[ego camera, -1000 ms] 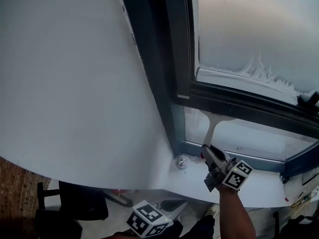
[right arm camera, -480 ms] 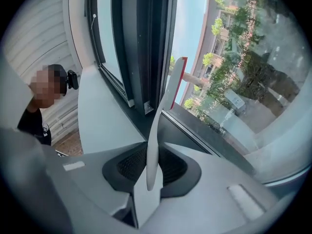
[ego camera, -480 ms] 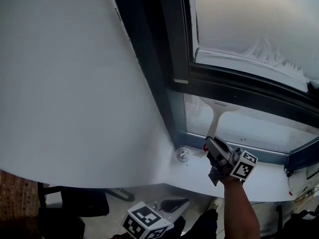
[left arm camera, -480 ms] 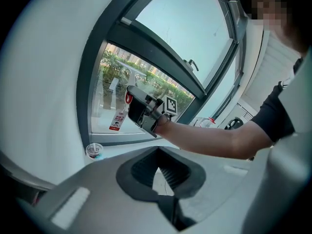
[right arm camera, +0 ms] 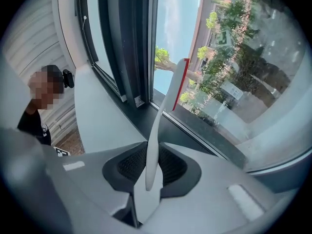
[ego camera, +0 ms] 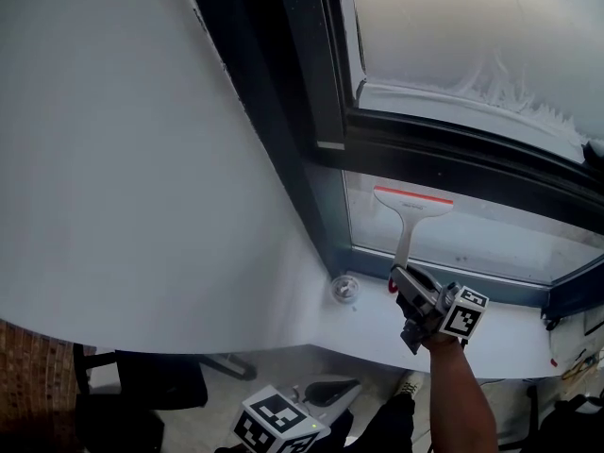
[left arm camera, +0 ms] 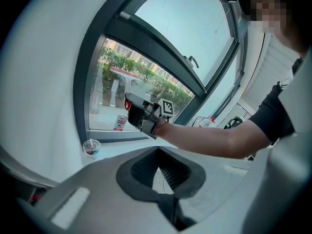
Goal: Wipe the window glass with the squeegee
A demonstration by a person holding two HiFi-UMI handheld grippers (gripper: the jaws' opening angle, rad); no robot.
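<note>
The squeegee [ego camera: 412,202] is white with a red blade edge and lies flat on the lower window glass [ego camera: 491,239], a little below the dark crossbar. Its thin handle runs down into my right gripper [ego camera: 404,279], which is shut on it just above the sill. In the right gripper view the squeegee handle [right arm camera: 155,145] rises from between the pads of the right gripper [right arm camera: 152,173] to the blade against the glass [right arm camera: 234,77]. My left gripper [ego camera: 279,423] hangs low, well below the sill. The left gripper [left arm camera: 161,173] has its pads together with nothing between them.
A lidded drink cup [ego camera: 345,290] stands on the white sill [ego camera: 377,338] in the corner, left of my right gripper. The upper pane [ego camera: 453,26] looks frosted or foamy. A curved white wall [ego camera: 142,159] fills the left. The dark window frame [ego camera: 311,111] borders the glass.
The squeegee blade has come down from under the crossbar onto the open lower pane, with the right gripper lower too. The left gripper has stayed low.
</note>
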